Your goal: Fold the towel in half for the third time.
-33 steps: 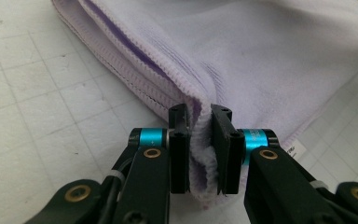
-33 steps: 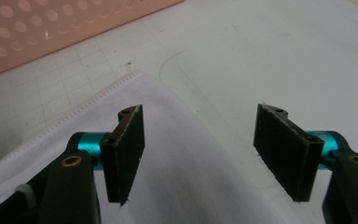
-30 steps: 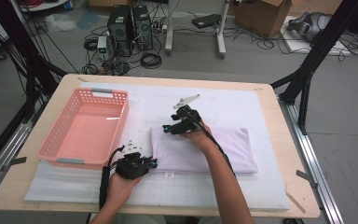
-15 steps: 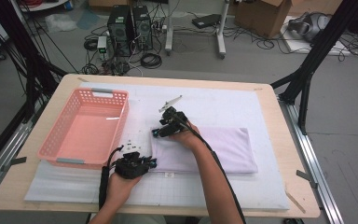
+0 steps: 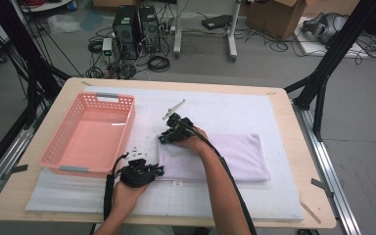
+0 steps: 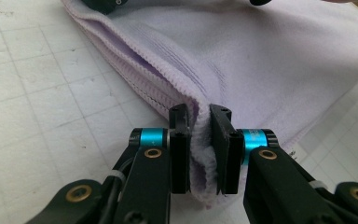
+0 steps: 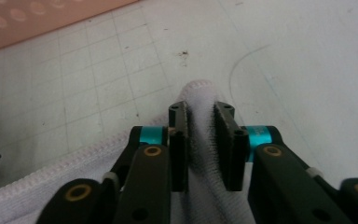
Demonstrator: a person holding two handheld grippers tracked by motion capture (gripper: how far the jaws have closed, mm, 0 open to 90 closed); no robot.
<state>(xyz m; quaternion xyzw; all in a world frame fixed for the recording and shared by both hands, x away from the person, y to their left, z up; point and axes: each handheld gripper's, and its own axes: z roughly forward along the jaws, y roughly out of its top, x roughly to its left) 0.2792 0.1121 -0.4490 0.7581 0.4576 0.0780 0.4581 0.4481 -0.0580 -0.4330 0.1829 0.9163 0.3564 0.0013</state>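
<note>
- A wooden table (image 5: 293, 147) spans the middle of the high view, topped by a white gridded mat (image 5: 235, 112) that covers most of its surface.
- A folded lilac towel (image 5: 225, 159) lies on the mat just right of the frame's centre, its long side running left to right.
- A pink plastic basket (image 5: 66, 147) sits at centre left of the high view, well apart from the towel; nothing shows inside it.
- The right gripper (image 5: 169, 137) sits at the towel's upper left corner. In the right gripper view its jaws, which have just been closing, clamp a pinched-up ridge of the towel (image 7: 200, 121) at the middle of the frame, with cloth bulging above the pads.
- The left gripper (image 5: 154, 170) rests at the towel's lower left corner, below the right one in the high view. In the left gripper view its jaws are closed on the towel's (image 6: 242, 60) folded edge at lower centre, and the cloth spreads away towards the upper right of that frame.
</note>
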